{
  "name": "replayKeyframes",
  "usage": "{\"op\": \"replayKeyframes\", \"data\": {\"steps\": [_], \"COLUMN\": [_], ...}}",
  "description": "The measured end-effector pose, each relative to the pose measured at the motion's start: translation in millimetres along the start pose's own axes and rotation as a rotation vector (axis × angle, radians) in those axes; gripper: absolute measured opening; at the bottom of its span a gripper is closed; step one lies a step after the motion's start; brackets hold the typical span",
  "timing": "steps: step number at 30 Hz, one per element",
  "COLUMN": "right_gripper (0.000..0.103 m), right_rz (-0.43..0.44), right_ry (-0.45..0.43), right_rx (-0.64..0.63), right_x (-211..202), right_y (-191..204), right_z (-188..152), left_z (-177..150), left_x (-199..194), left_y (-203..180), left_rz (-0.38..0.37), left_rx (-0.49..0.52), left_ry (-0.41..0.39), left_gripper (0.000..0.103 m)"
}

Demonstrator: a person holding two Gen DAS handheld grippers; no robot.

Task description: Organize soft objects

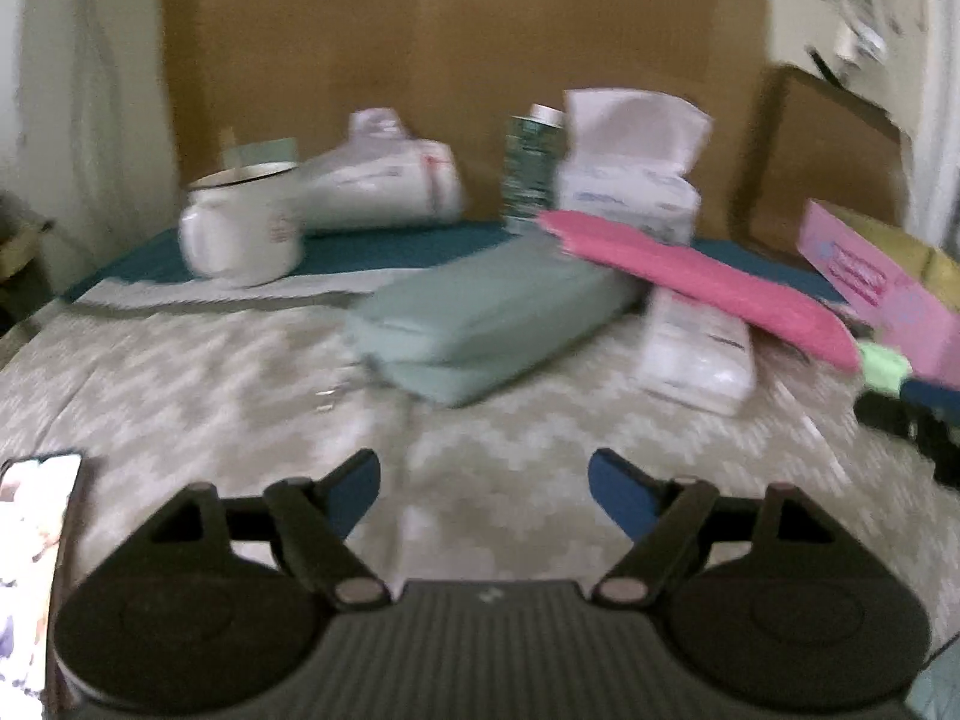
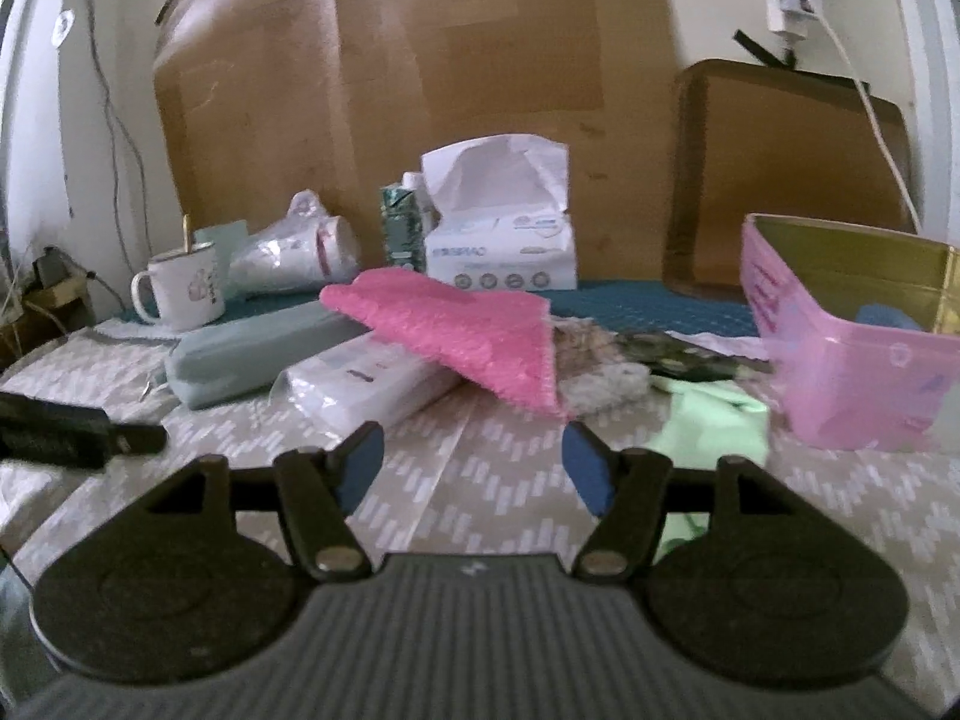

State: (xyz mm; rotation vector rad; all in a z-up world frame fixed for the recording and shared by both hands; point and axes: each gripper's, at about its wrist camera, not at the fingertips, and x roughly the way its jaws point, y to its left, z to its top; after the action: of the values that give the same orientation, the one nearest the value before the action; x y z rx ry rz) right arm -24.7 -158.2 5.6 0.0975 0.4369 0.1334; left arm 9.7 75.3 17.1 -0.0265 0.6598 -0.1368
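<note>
On the patterned cloth ahead of me lies one pink cloth (image 2: 456, 330), draped over one white packet (image 2: 366, 384) and one grey-green pouch (image 2: 252, 348), its long axis running from back-left to front-right. One green cloth (image 2: 714, 420) sits beside one pink box (image 2: 852, 348). My left gripper (image 1: 485, 495) and right gripper (image 2: 474, 468) both gape wide, holding nothing.

wall (image 2: 36, 138): white | cardboard sheet (image 2: 420, 90): leaning behind | tablecloth (image 2: 468, 468): beige zigzag
</note>
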Motion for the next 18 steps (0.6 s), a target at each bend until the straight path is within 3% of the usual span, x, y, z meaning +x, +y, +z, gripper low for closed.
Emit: {"op": "replayKeyframes", "data": {"steps": [4,11,18], "right_gripper": [0.069,0.069,0.069], "right_rz": [0.009,0.038,0.065], "right_ry": [0.009,-0.008,-0.012], "right_rx": [-0.007,0.053,0.059], "right_x": [5,0,1], "right_y": [2,-6,-7], "right_z": [-3,-7,-7], "left_z": [5,1,1], "left_x": [6,31,37], "left_y": [-5,-52,-56], "left_rz": [-0.017,-0.051,-0.03], "left_rx": [-0.039,0.034,0.063], "left_ry": [-0.018,0.012,0.032], "left_gripper": [0.079,0.081,0.086]}}
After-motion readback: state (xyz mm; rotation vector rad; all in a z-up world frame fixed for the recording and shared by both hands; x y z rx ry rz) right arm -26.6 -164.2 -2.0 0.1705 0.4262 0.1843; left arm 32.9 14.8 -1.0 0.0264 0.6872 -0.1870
